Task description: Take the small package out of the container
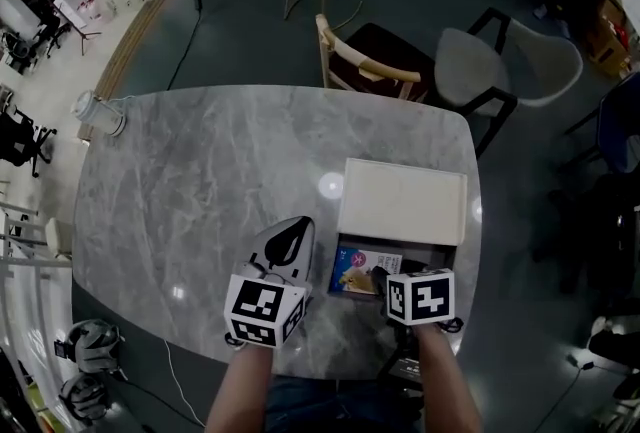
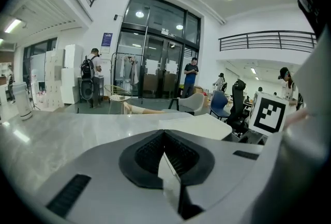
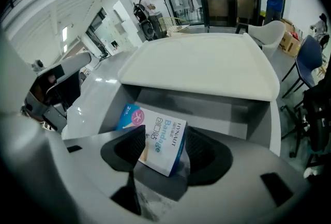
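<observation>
The small package (image 1: 358,271), a white and blue bandage box with a pink spot, lies in the open white container (image 1: 445,254) near the marble table's front edge. The container's lid (image 1: 402,201) lies flat behind it. In the right gripper view the package (image 3: 163,137) sits tilted between the pads, and my right gripper (image 3: 163,154) is shut on its near end inside the container (image 3: 217,114). My left gripper (image 1: 290,233) rests just left of the container. Its jaws (image 2: 164,137) are shut with nothing between them.
The grey marble table (image 1: 200,181) stretches left and away. A white jar (image 1: 98,113) stands at its far left corner. Chairs (image 1: 370,61) crowd the far edge. The right table edge runs close beside the container. People stand in the distant background.
</observation>
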